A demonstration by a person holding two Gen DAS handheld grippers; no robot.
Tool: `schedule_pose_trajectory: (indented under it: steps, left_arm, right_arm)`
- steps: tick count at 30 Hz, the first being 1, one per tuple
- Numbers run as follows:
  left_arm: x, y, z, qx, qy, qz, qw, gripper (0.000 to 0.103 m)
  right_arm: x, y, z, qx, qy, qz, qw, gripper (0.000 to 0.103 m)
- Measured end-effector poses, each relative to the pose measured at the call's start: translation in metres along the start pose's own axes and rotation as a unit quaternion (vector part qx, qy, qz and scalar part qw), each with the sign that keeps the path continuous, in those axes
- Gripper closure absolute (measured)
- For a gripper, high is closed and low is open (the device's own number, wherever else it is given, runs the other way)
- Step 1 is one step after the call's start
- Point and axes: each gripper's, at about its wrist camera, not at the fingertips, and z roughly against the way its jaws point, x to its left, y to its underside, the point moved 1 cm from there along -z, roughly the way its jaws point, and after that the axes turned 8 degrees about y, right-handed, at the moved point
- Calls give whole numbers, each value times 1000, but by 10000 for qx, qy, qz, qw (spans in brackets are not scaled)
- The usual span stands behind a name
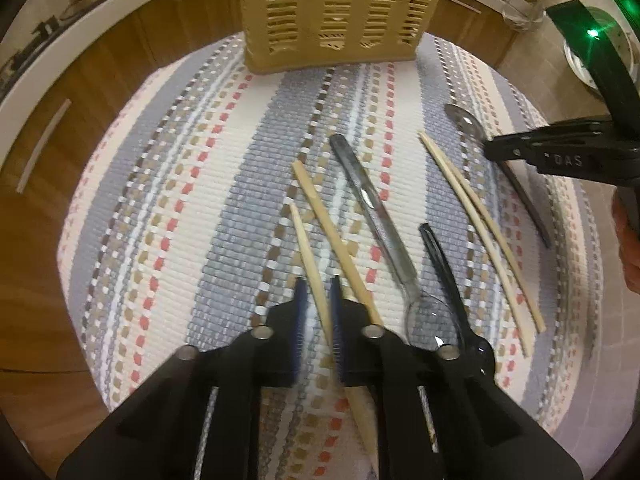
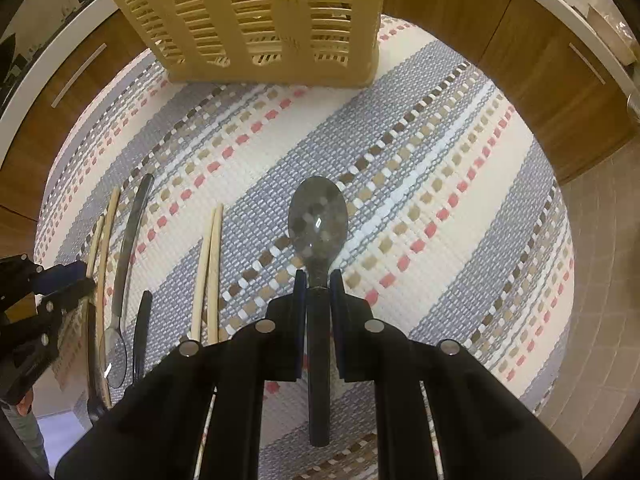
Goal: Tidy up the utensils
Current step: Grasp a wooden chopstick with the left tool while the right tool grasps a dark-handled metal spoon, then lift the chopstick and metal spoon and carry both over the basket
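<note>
your left gripper (image 1: 320, 292) points down at the striped mat (image 1: 208, 200), its jaws clenched on a pale chopstick (image 1: 308, 256) that runs up between them. a second chopstick (image 1: 332, 236) crosses just to the right of it, passing under the right finger. right of those lie a clear spoon (image 1: 372, 208), with its bowl at the near end, and a black utensil (image 1: 448, 276) just beside it; what kind it is cannot be told. further right a pair of chopsticks (image 1: 480, 232) lies side by side.

your right gripper (image 2: 319, 284) grasps a dark-handled spoon (image 2: 318, 216) at its neck, the jaws pressed on either side, the translucent bowl pointing to the far side and the handle running back under the gripper. in the left wrist view the same gripper shows at the right edge, and the letters "das" can be read on its black body.

the tan slotted basket (image 1: 336, 12) stands on the far edge of the mat, well apart from both grippers. wooden cabinet fronts (image 2: 552, 92) with slim handles curve around behind it.
</note>
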Motion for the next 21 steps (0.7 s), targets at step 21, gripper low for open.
schedule_pose_trajectory:
  steps: [21]
  left_arm:
    - [1, -7, 105, -2848, 1078, 276, 9521, 100]
  right_arm:
    - [15, 43, 80, -1763, -402, 259, 9832, 93]
